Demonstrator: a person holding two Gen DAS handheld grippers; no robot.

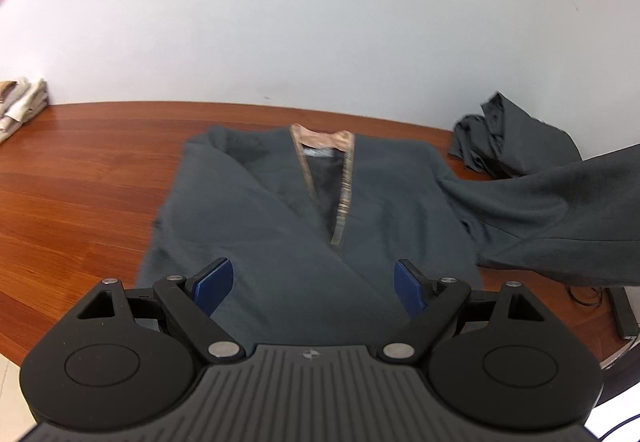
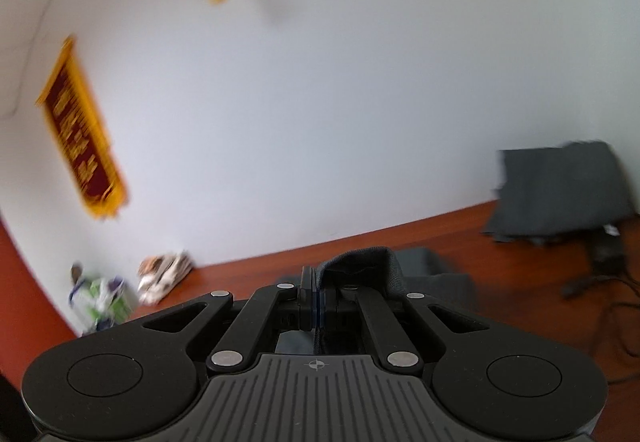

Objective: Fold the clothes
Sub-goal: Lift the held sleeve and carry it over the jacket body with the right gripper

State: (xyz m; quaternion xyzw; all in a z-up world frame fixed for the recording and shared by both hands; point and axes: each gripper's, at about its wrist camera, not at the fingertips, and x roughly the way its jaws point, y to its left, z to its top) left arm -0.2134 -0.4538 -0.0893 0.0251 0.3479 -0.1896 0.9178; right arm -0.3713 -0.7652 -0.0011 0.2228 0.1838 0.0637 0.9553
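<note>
A dark grey V-neck top (image 1: 280,210) with a tan patterned neckband (image 1: 344,178) lies flat on the wooden table (image 1: 80,182), its left sleeve folded across the chest. My left gripper (image 1: 314,288) hovers open over its lower part, nothing between the blue pads (image 1: 214,284). The right sleeve (image 1: 552,218) is lifted off toward the right edge of the left wrist view. In the right wrist view my right gripper (image 2: 316,302) is shut on a fold of that grey sleeve cloth (image 2: 360,262), held above the table.
Another dark grey garment (image 1: 508,146) lies crumpled at the back right, also seen as a dark grey pile (image 2: 560,190). Folded light cloth (image 1: 20,106) sits at the far left by the wall. Black cables (image 2: 600,282) trail on the right. A red-and-gold banner (image 2: 80,130) hangs on the wall.
</note>
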